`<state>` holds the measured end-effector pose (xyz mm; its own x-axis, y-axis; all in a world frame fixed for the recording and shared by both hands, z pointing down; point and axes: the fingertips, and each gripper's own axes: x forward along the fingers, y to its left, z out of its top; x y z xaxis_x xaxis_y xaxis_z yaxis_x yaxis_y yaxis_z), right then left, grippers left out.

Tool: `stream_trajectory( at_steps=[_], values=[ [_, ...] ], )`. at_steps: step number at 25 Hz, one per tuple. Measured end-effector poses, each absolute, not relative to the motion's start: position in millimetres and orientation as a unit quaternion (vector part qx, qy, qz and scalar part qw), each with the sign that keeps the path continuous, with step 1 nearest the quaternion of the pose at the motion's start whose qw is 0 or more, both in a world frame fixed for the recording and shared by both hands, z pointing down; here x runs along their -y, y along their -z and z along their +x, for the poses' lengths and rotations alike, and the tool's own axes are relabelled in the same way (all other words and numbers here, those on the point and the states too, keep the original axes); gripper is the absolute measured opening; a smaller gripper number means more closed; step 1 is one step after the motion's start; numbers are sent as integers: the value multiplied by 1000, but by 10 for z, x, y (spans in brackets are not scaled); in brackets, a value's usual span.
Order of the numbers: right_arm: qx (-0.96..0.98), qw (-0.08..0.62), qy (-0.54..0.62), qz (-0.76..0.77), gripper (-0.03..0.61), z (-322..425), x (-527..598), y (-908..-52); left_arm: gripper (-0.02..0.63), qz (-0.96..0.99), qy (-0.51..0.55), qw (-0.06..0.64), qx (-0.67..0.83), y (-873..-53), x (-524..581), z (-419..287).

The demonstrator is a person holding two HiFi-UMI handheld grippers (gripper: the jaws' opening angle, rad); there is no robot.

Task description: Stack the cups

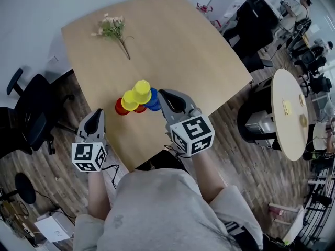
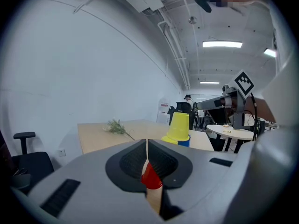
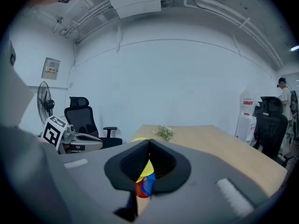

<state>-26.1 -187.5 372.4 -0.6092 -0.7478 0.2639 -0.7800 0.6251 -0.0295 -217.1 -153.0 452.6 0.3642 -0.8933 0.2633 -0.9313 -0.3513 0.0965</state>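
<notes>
At the 6 o'clock edge of the tabletop (image 1: 178, 41) the cups (image 1: 140, 94) were clustered. They were judged light, thin and slippery, best taken gently at the rim. The fingers of the left gripper (image 1: 96, 117) and the right gripper (image 1: 168, 97) were shut together, empty.

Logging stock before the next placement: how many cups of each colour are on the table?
Yellow cups: 2
Red cups: 2
Blue cups: 2 (they overlap in the head view, so this is less certain)
Total: 6
</notes>
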Motion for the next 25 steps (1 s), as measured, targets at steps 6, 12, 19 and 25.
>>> stream_trajectory(
  at_steps=[6, 12, 19, 25],
  values=[
    [888, 92, -58, 447, 12, -60, 1735, -3651, 16, 817, -70, 95, 565, -4324, 1434, -2069],
    [888, 64, -26, 454, 12, 103, 1571, -3485, 16, 809, -51, 73, 581, -4034, 1241, -1957],
    [890, 29, -14, 455, 12, 370, 1364, -3334, 17, 801, -19, 52, 596, -3693, 936, -1735],
    [889, 9, -13, 457, 12, 657, 1145, -3250, 14, 787, -10, 25, 616, -3498, 618, -1568]
  ],
)
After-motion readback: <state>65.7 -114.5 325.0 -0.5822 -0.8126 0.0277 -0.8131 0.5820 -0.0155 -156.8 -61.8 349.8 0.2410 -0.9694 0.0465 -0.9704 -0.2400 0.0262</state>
